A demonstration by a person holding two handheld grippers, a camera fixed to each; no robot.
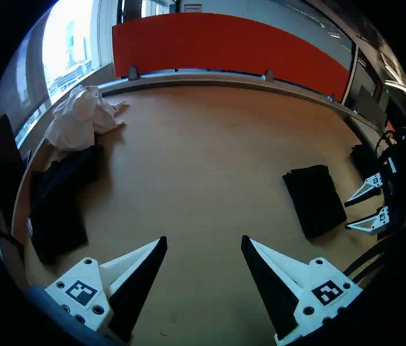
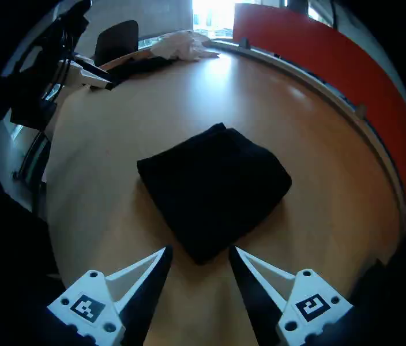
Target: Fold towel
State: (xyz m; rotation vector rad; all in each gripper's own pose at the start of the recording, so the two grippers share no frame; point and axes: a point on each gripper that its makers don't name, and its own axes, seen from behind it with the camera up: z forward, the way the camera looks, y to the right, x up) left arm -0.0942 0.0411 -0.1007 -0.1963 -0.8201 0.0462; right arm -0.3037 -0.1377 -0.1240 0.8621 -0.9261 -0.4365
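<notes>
- Towel [image 2: 214, 187]: black, soft, matte, folded into a thick oblong. We find it on the smooth wooden table [image 2: 330, 190], one corner pointing at the right gripper [image 2: 200, 249].
- Right gripper: fingers apart either side of that corner, gripping nothing. We judge it the nearer.
- Left gripper [image 1: 203, 238]: fingers wide apart, empty. The towel lies well off to its right.

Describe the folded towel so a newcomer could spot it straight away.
On the wooden table edged by the red partition, look just ahead of the right hand-held gripper. The folded towel is the neat black rectangle lying alone there, unlike the crumpled white cloth at the far end.
</notes>
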